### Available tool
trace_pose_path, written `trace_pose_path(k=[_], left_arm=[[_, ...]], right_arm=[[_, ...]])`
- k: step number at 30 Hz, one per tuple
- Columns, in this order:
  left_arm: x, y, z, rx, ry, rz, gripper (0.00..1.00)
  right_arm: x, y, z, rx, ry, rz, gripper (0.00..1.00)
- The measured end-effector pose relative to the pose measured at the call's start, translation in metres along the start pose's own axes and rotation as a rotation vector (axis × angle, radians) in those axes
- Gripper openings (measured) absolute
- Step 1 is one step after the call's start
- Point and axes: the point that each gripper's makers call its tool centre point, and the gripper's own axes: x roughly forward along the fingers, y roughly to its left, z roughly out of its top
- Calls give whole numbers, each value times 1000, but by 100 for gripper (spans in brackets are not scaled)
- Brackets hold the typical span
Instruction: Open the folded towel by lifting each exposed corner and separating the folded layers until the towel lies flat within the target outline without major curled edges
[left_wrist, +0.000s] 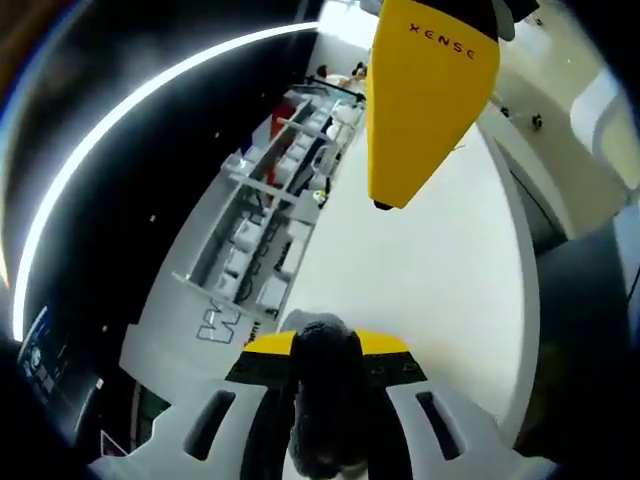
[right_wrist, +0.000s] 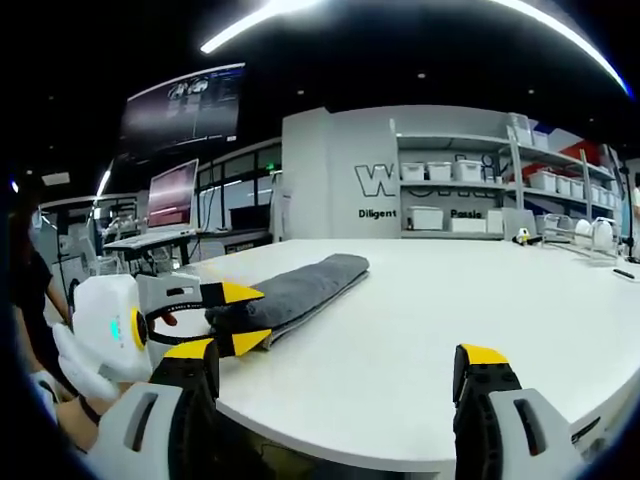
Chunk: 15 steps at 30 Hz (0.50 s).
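White and wide, the worktop carries the towel, which is dark grey and still folded into a long narrow strip. Behind it you see grey shelves with white bins, a wall with large letters, and a monitor on a desk at the left side.

In the right gripper view, your right gripper has its jaws spread wide, with yellow tips rising from the bottom edge. Nothing is between them except bare worktop. The towel lies ahead and to the left of these jaws, well apart from them, and it runs away from the near edge toward the shelves.

Your left gripper comes into this view from the left, white with yellow tips. Its jaws are pressed on the near end of the towel, one tip above the fabric and one below, close to the edge of the worktop.

In the left gripper view, the same hold is seen from behind: the left gripper has dark grey towel bunched between its jaws at the bottom of the picture. Beyond it the white worktop stretches away. A large yellow wedge-shaped part with printed letters hangs down from the top of this view; what it belongs to, I cannot tell.
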Motion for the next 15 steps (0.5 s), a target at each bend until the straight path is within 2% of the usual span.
trace_pose_path(k=[11, 15], left_arm=[[1, -3, -3, -20, -3, -30, 11], [1, -3, -4, -94, -16, -50, 10]], right_arm=[[0, 1, -1, -1, 2, -1, 99], [1, 2, -1, -3, 3, 1, 99]])
